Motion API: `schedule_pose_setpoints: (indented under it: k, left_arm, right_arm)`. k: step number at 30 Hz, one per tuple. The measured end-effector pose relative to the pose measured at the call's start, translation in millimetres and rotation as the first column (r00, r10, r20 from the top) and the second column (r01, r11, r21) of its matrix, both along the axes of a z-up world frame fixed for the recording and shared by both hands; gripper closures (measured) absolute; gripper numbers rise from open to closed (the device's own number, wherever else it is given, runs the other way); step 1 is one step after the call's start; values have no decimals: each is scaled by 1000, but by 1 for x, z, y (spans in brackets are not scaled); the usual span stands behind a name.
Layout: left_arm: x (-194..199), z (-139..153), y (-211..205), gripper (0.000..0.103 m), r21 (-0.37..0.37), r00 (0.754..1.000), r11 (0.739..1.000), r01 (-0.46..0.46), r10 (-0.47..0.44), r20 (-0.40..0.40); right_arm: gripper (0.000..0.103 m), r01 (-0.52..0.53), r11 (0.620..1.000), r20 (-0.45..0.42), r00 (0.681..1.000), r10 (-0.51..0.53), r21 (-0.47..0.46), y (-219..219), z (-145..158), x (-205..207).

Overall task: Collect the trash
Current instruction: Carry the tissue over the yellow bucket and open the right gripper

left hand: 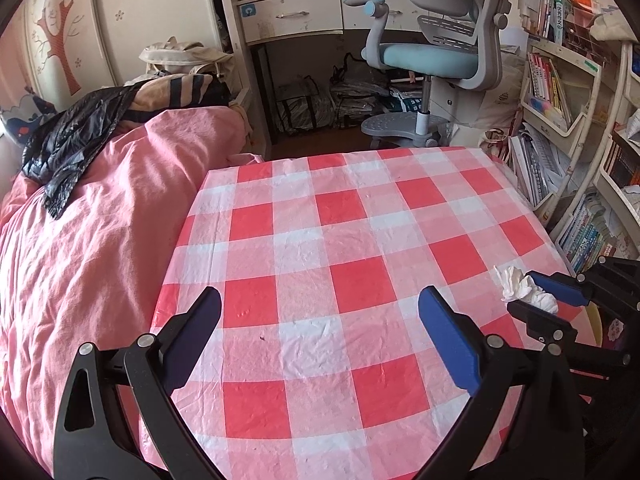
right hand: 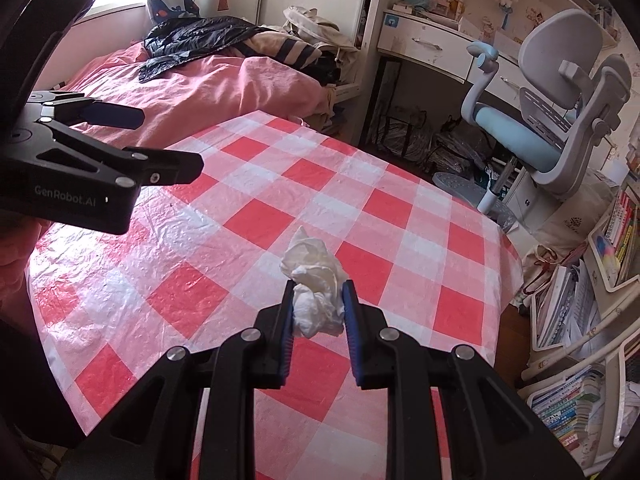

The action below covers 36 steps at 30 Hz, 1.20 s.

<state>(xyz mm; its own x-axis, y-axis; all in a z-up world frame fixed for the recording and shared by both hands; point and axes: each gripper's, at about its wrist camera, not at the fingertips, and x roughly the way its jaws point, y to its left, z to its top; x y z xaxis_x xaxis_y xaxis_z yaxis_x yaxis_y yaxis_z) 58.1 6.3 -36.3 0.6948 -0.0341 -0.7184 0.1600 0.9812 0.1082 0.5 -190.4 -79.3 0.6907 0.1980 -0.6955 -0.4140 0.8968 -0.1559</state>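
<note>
Bright daylight, fisheye-warped edges, dark corners

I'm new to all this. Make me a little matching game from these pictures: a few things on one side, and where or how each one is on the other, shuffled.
Things:
1. crumpled tissue
2. left gripper
3. black jacket
4. desk chair

States or places:
A. lying on the pink bedding
B. fingers spread wide, nothing between them
C. standing by the white desk
D. pinched between the right gripper fingers

Pairs: 1-D, 2-B, 3-A, 4-C
</note>
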Motion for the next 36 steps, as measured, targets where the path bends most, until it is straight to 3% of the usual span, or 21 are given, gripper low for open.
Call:
schedule_pose_setpoints:
  k: [10, 17, 20, 27, 30, 32, 34, 36]
  left_arm:
    - [-8, 3, -10, 8, -8, 999, 999, 31, -31, 25]
    - [-16, 8, -23, 8, -55, 999, 997, 48, -47, 20]
    - [-19, 10, -34, 8, -62, 998, 996, 59, -58, 17]
    - [-24, 13, -71, 8, -101, 994, 989, 108, -110, -12]
    - [-26, 12, -89, 7, -98, 991, 987, 129, -131, -13]
    - [-28, 12, -98, 7, -99, 990, 985, 138, -140, -14]
    - [-30, 13, -103, 7, -102, 989, 984, 147, -149, -12]
    - [-32, 14, -105, 7, -100, 989, 985, 144, -145, -7]
  right_arm:
    - [80, 28, 999, -4, 1000, -28, -20, -9, -1, -5]
    - [80, 189, 978, -52, 980, -194, -92, -73, -19, -9]
    - [80, 286, 948, -96, 949, -301, -144, -119, -33, -13]
    - [77, 463, 853, -238, 824, -514, -240, -227, -80, -37]
    - [58, 484, 819, -313, 761, -568, -308, -253, -105, -43]
    - [57, 513, 793, -305, 737, -603, -328, -263, -105, -43]
    - [56, 551, 787, -293, 732, -615, -278, -265, -93, -42]
    - [52, 554, 801, -251, 761, -598, -228, -252, -76, -41]
